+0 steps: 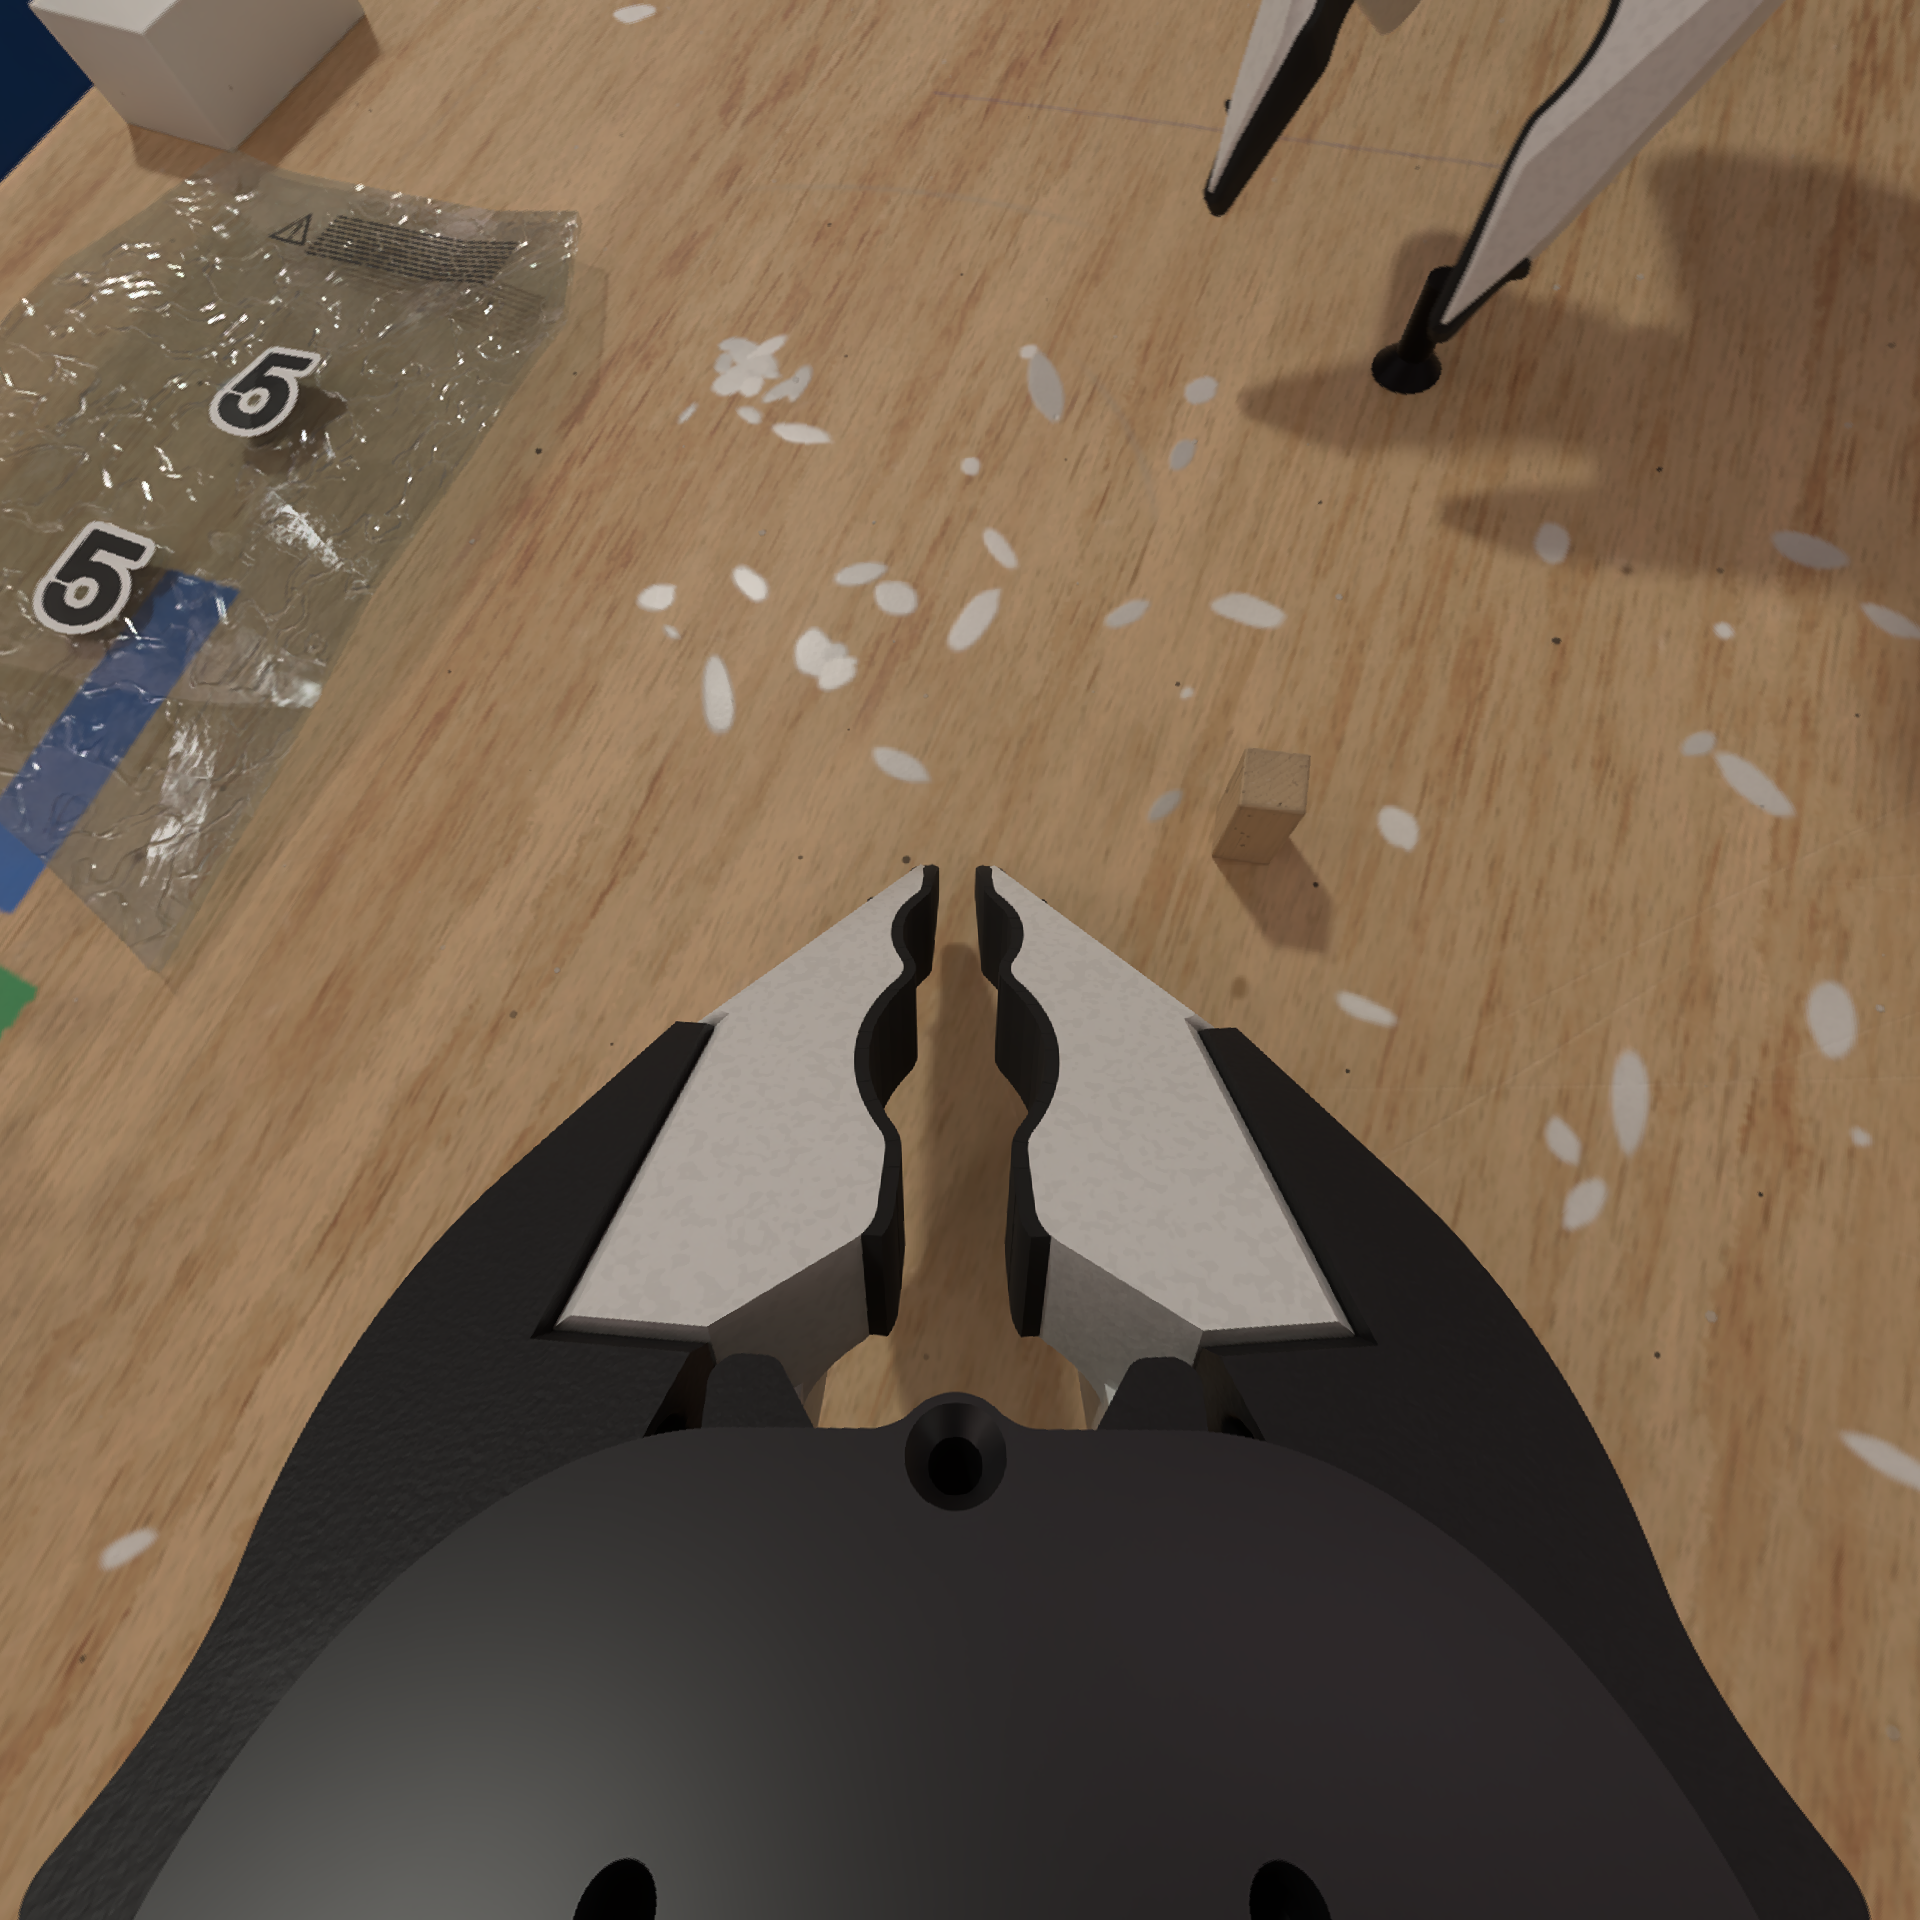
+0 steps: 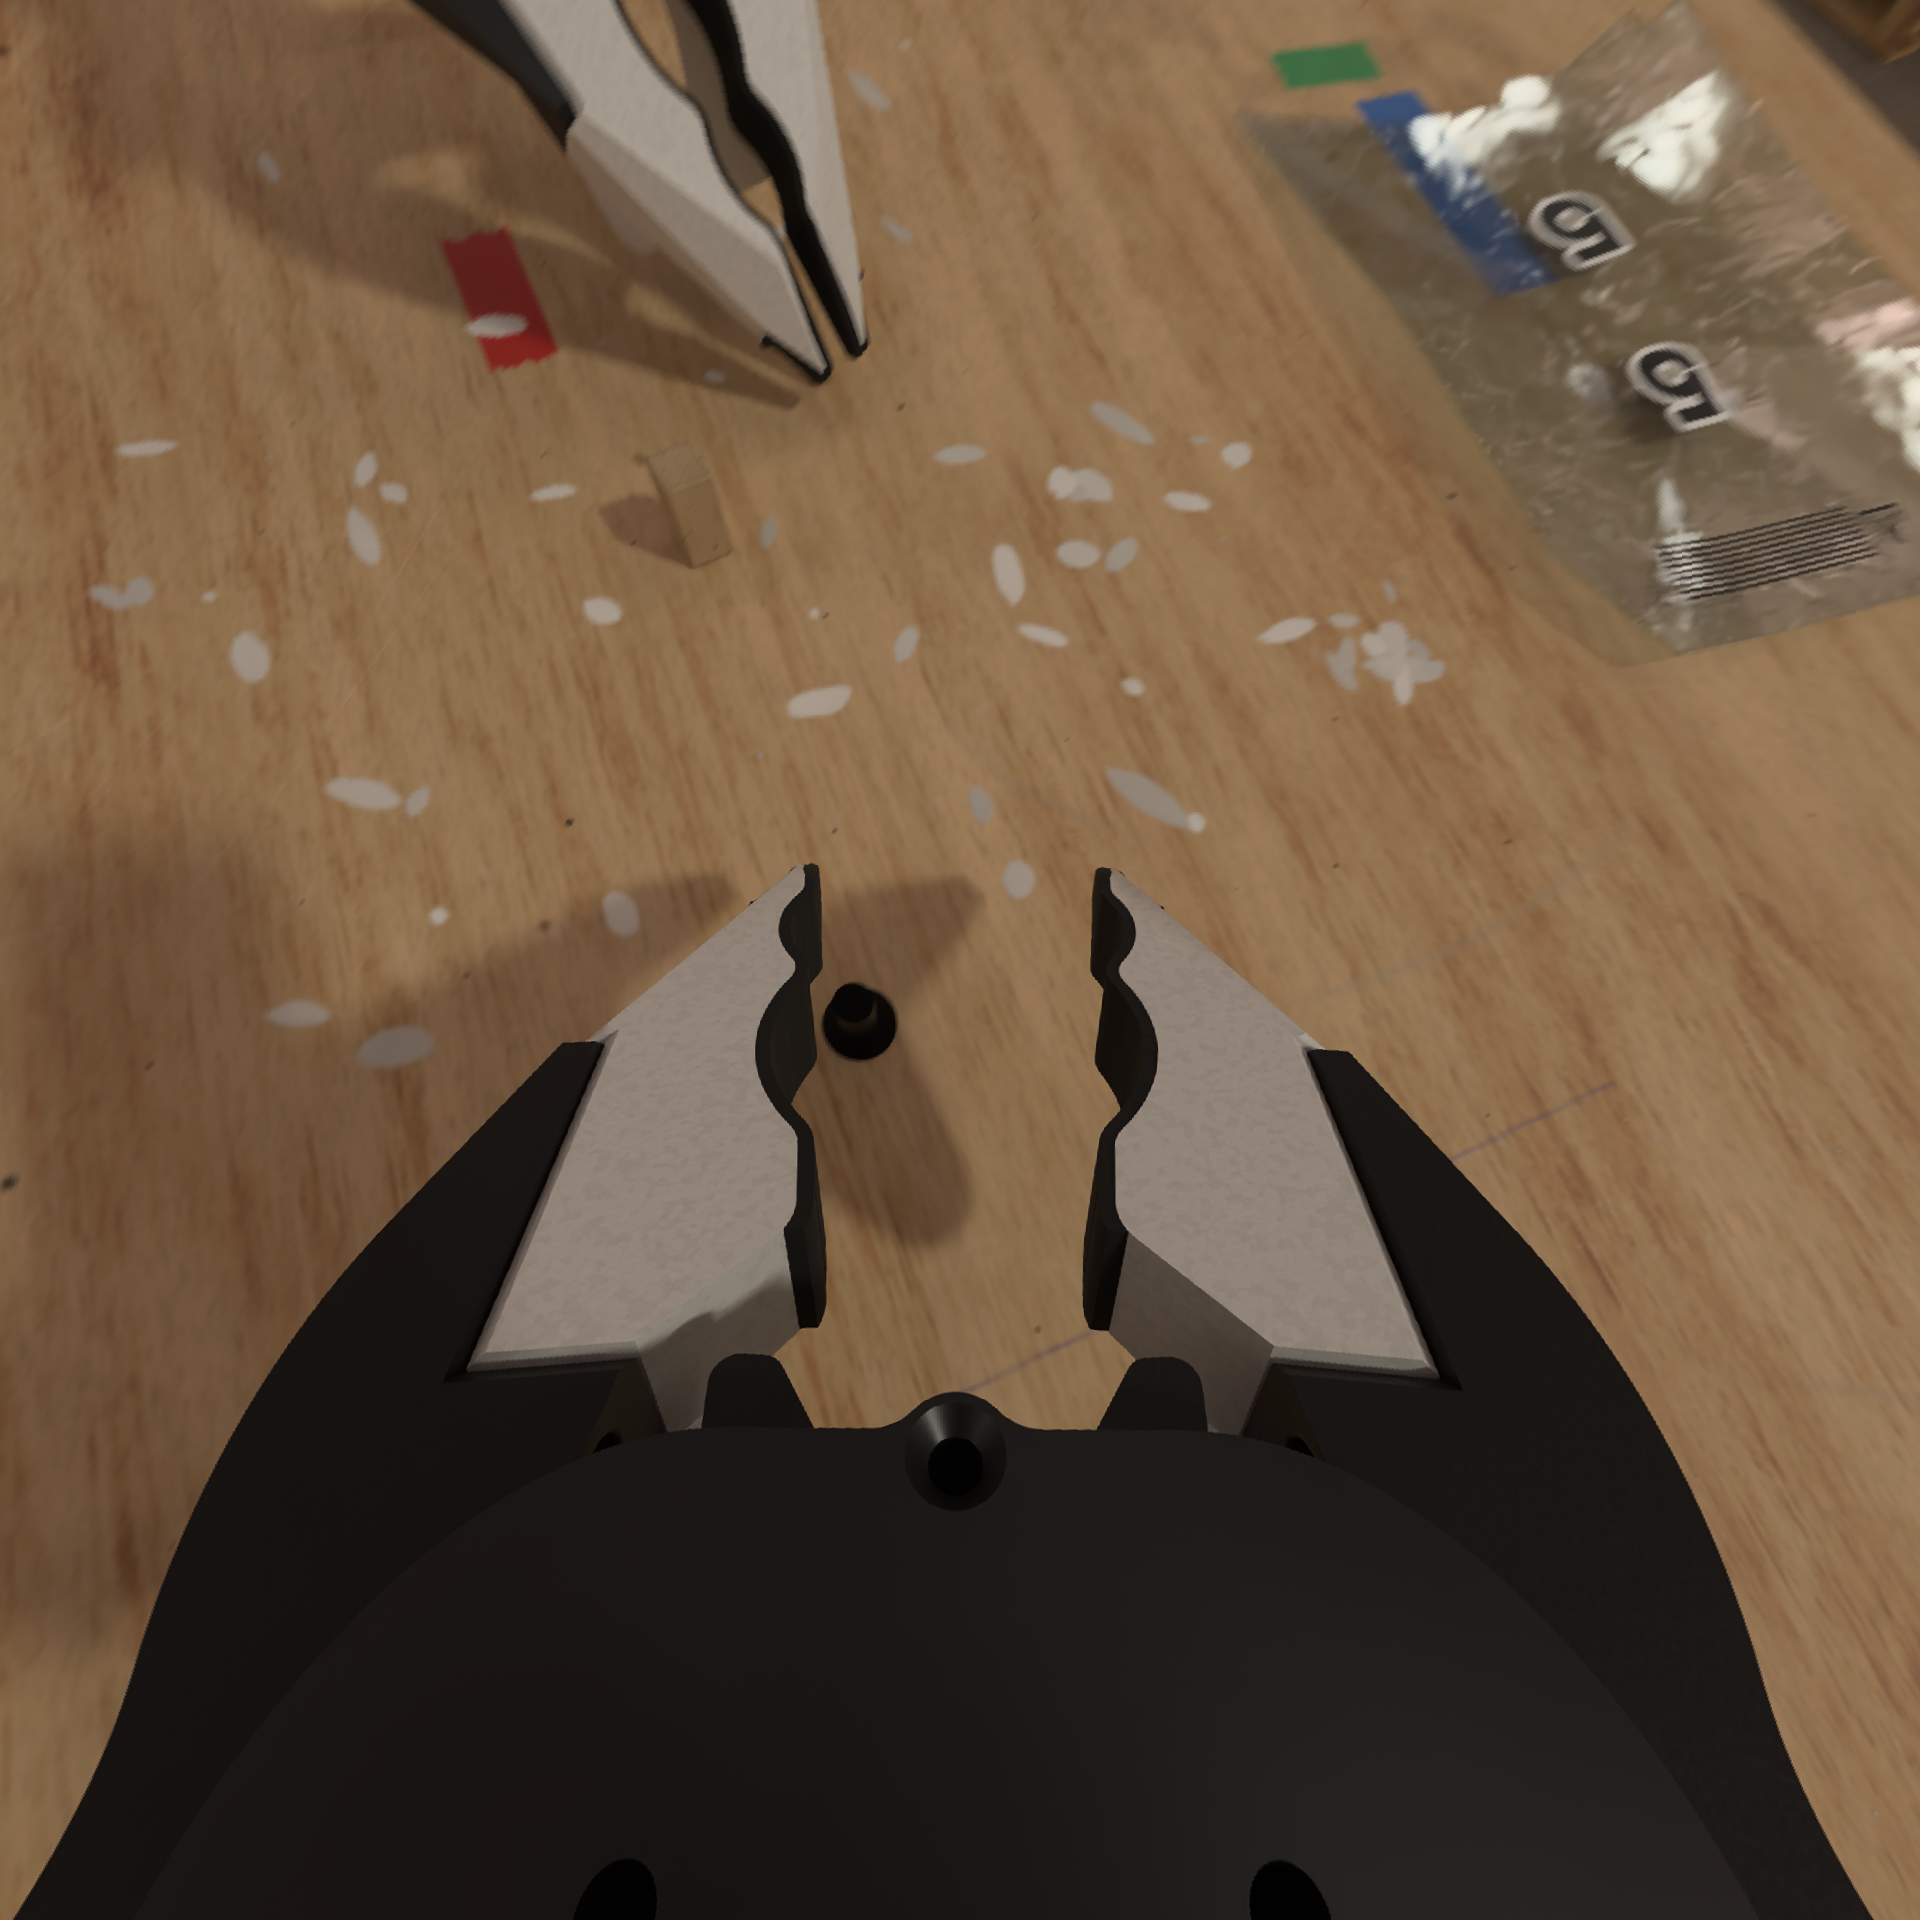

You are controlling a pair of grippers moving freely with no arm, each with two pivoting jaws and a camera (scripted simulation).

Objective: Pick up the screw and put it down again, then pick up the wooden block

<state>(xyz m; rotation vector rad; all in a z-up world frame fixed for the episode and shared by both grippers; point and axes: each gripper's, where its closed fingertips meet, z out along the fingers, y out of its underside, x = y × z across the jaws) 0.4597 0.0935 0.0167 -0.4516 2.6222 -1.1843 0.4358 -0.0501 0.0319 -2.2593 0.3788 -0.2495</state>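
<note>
A small black screw [image 2: 857,1023] stands on the wooden table [image 2: 1455,987] between my right gripper's open fingers, close against the left finger. My right gripper [image 2: 956,878] holds nothing. In the left wrist view the screw [image 1: 1408,366] stands head down by the right gripper [image 1: 1330,265] at the top right. A small wooden block [image 1: 1262,805] stands on the table just right of my left gripper [image 1: 956,875], whose fingers are nearly together and empty. In the right wrist view the block [image 2: 686,509] sits just below the left gripper [image 2: 836,353].
A crumpled clear plastic bag [image 1: 260,468] with number stickers lies at the left, also seen in the right wrist view [image 2: 1662,343]. A white box [image 1: 197,62] stands at the far left corner. Red tape [image 2: 497,301] and green tape [image 2: 1325,64] mark the table. White flecks [image 1: 831,655] are scattered about.
</note>
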